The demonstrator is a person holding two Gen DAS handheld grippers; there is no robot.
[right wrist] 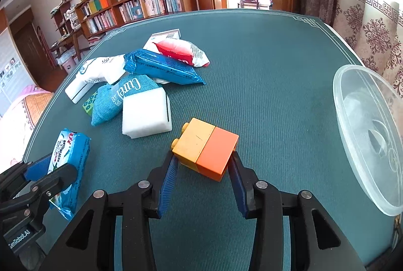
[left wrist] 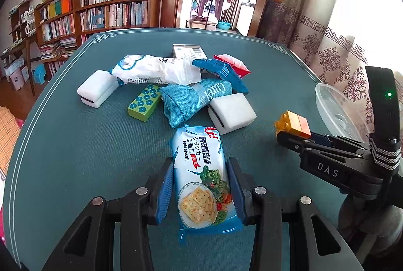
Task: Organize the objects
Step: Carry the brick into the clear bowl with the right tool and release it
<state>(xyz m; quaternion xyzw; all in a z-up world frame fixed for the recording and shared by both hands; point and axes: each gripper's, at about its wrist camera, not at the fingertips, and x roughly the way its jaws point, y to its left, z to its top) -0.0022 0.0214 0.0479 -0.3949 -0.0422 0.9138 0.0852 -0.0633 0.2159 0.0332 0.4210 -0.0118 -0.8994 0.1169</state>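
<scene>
Nearest the left wrist camera, a soda biscuit packet [left wrist: 201, 178] is clamped lengthwise between the blue pads of the left gripper [left wrist: 201, 185], its far end pointing toward the pile. In the right wrist view, a yellow-and-orange toy brick block [right wrist: 205, 147] is gripped by the right gripper [right wrist: 204, 165], the pads pressed against its two end faces; only the near part of the block sits between the fingertips.

Both items are held over the green table mat [right wrist: 264, 69]. A clear plastic bowl [right wrist: 352, 94] stands empty at the right edge of the mat, just beside the curtain, and is judged the likely destination. The remaining clutter lies well to the left: two white sponge blocks [right wrist: 147, 115], a blue Curel pouch [right wrist: 113, 100], a green dotted block [left wrist: 144, 102], a blue wrapper [right wrist: 163, 67], a red-and-white sachet [right wrist: 183, 52], a white bag [left wrist: 151, 67] and a small box [left wrist: 187, 50].

Several risks are judged from here. The brick block is pinched near the fingertips, so it could pivot or slip out if swung quickly. Its two coloured halves could be separated if the squeeze falls on the seam. The biscuit packet could be crushed by a harder grip, or it could slide through the pads. The light bowl, close to the edge, could be knocked off by a careless approach.
</scene>
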